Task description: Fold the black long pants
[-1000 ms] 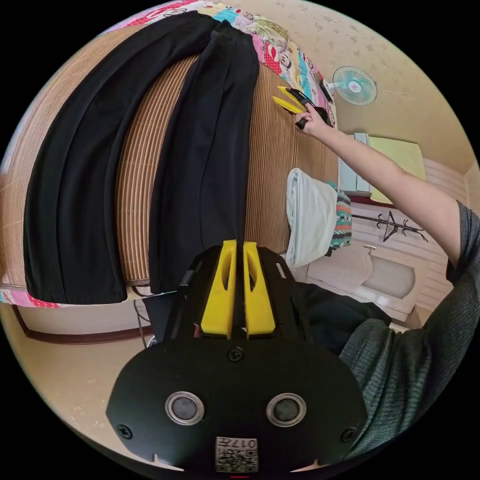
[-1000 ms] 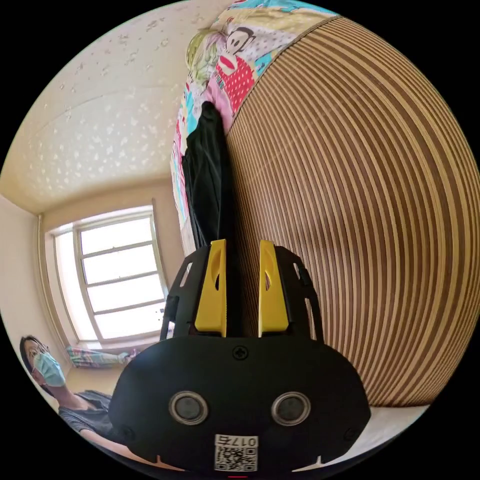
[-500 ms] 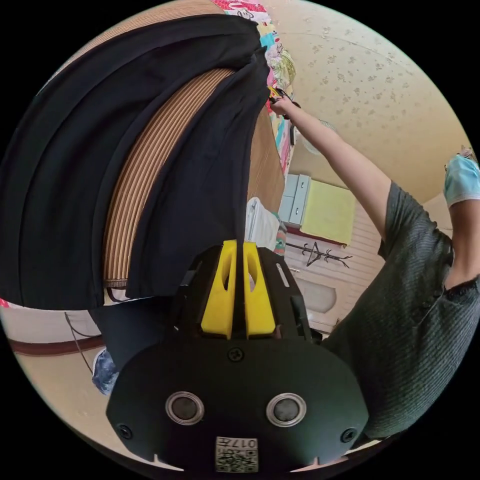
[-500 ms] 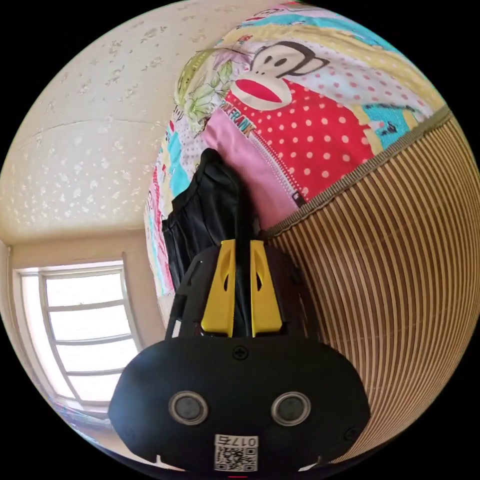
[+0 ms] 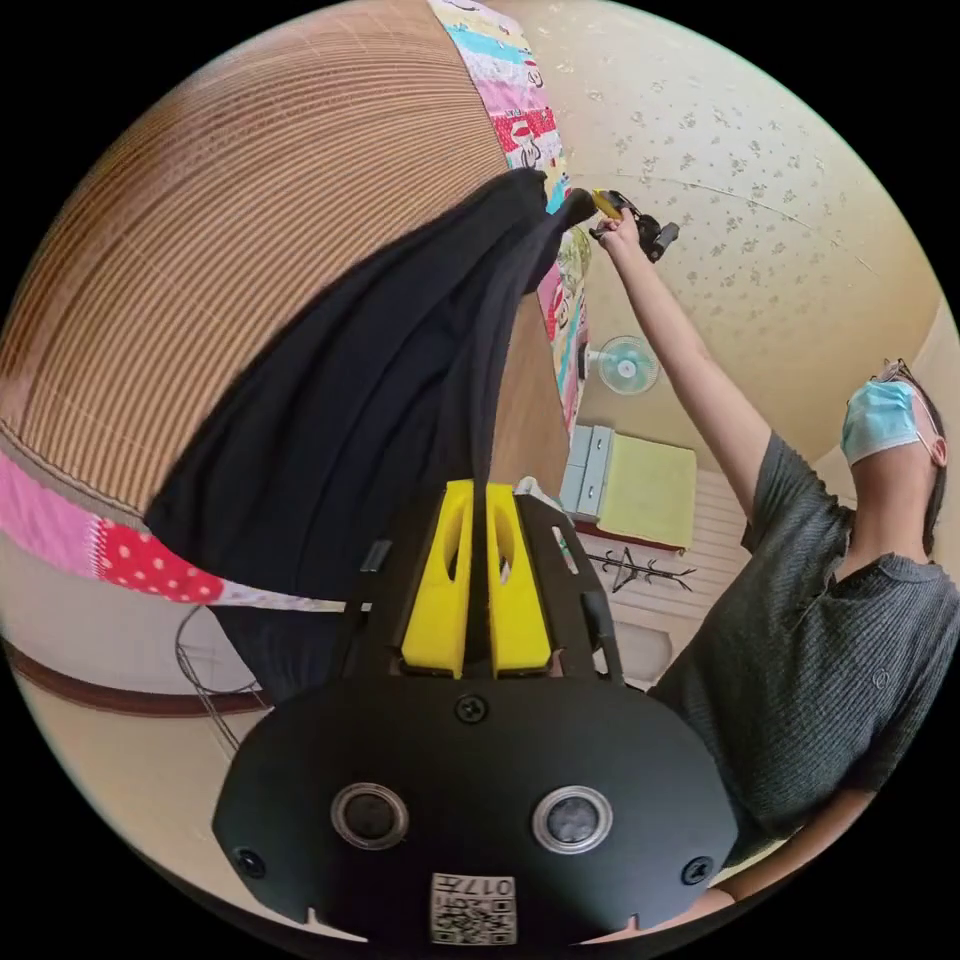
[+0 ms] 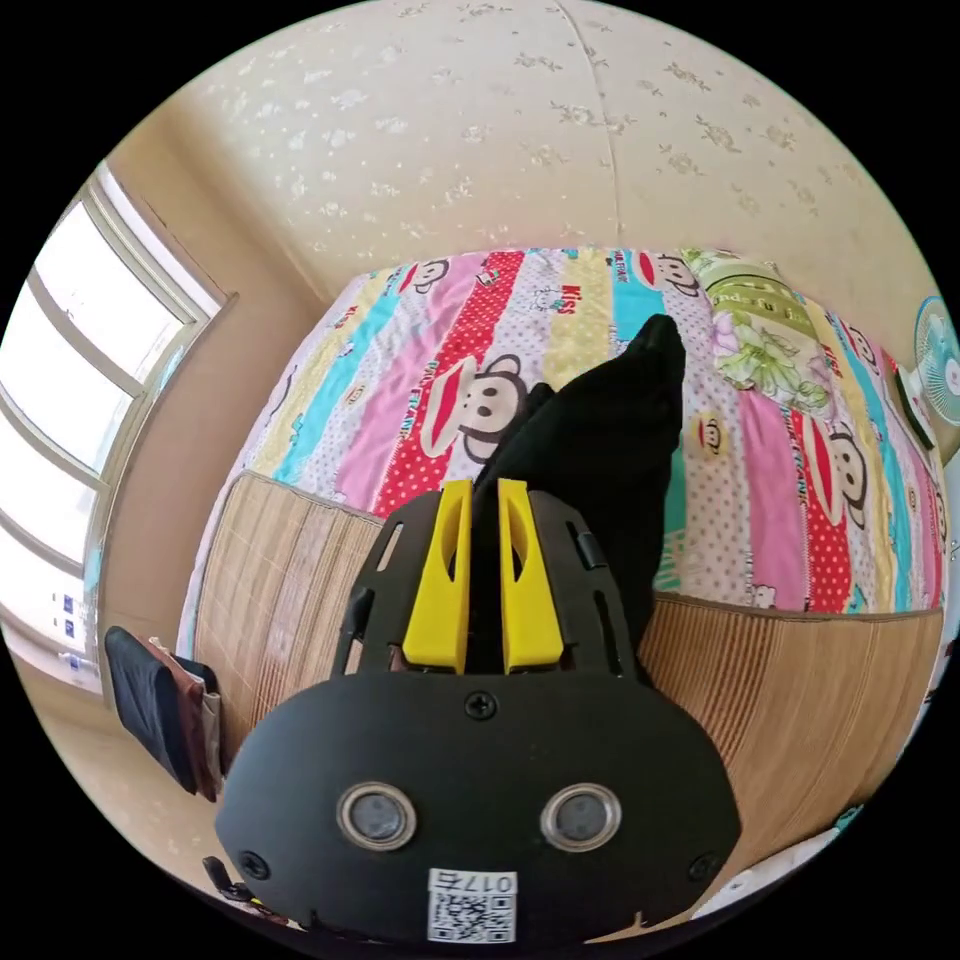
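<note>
Black long pants [image 5: 380,400] hang lifted over the striped bamboo mat [image 5: 200,250], stretched between the two tongs. In the left gripper view, the left gripper [image 5: 478,500] has both yellow jaws pinched together on the near edge of the cloth. At the far end the right gripper [image 6: 484,495] clamps the pants too, its jaws nearly together with black fabric between them, above the cartoon-print sheet [image 6: 560,320].
</note>
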